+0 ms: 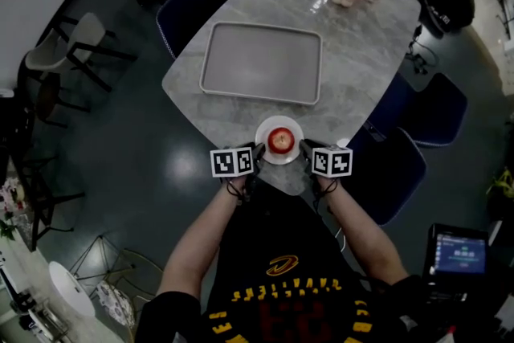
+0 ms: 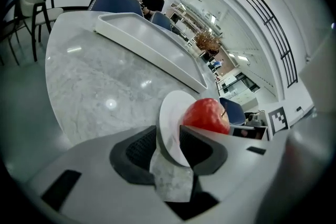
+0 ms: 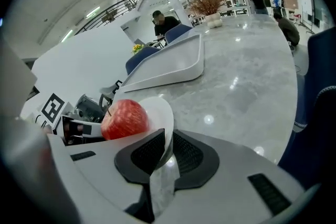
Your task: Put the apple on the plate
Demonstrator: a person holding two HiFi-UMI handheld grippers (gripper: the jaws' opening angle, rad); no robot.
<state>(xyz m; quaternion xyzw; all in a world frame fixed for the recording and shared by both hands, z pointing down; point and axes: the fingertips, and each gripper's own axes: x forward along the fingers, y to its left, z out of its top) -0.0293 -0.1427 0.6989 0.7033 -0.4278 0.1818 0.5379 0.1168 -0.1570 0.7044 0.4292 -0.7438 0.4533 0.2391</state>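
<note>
The apple (image 1: 280, 140) sat on the plate (image 1: 279, 122) near the table (image 1: 361, 52) edge. The left gripper (image 1: 257, 151) and the right gripper (image 1: 305, 149) each had jaws pinched on the plate's rim. If one side lifted faster, the plate could tip and the apple might roll off

Forearms extended side by side, the left gripper (image 1: 257, 152) and right gripper (image 1: 306, 149) clamp opposite edges of the plate (image 1: 279, 121).

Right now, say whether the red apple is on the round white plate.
On: the red apple rests in the middle of the round white plate.
</note>
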